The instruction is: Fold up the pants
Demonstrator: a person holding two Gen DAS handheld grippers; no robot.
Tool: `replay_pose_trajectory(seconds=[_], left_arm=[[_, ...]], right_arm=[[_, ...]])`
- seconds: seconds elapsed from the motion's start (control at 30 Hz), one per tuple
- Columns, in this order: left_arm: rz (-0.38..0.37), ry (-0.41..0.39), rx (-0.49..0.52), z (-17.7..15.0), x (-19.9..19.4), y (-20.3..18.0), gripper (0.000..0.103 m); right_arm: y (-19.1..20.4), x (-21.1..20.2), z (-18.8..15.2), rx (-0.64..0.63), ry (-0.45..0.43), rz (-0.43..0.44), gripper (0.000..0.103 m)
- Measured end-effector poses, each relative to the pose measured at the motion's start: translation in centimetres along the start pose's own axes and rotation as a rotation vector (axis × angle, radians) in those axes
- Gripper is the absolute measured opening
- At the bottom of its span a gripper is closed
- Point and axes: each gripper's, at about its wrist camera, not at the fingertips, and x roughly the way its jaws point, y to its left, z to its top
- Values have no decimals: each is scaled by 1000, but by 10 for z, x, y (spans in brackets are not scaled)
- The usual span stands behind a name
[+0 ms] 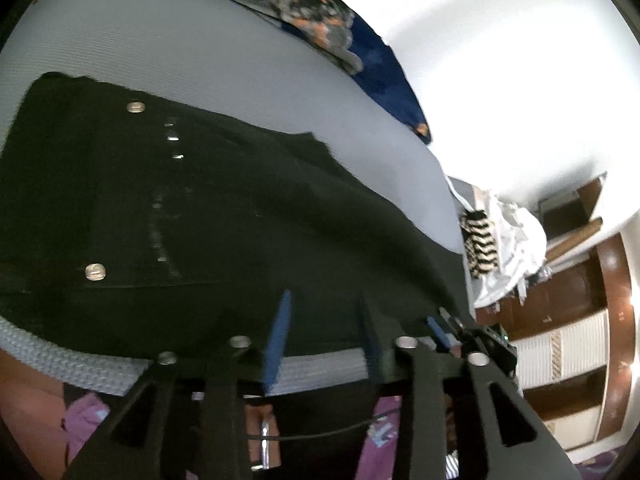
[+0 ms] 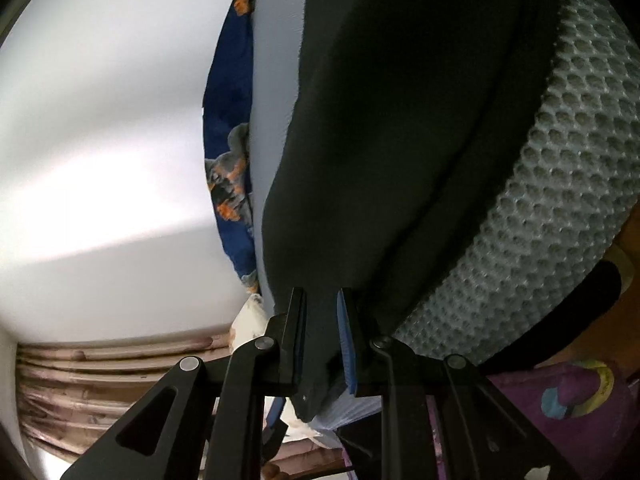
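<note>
Right gripper (image 2: 322,332) pinches a pants (image 1: 168,216) fold at 6 o'clock; left gripper (image 1: 326,336) stands parted, empty. Pants lie spread on the mattress (image 1: 160,52). Judged mid-fold; next, the left regrips an edge.

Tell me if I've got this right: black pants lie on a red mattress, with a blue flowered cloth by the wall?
Not quite. The mattress is light grey, not red, as the left wrist view shows. The rest holds: the black pants lie on it, and the blue flowered cloth sits by the wall.
</note>
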Motion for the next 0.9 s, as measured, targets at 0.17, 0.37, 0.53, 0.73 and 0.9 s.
replay_pose_trajectory(seconds=[0.17,0.37,0.53,0.73,0.9], left_arm=[[-12,-7,-41,0,4,12,40],[18,-11,23,-1,8,4,40],[58,-19,82,-3,13,-2,42],[100,-5,92,-7,22,6,44],[128,-18,56,-4,14,19,44]], right_arm=[[3,-9,-2,-9,-23,-35,29],[-2,-11,1,-10,-29,-90,35],[0,2,1,-13,-30,-104,35],[9,21,-4,-86,-11,-150,6],[8,12,-8,-90,-2,-126,5]])
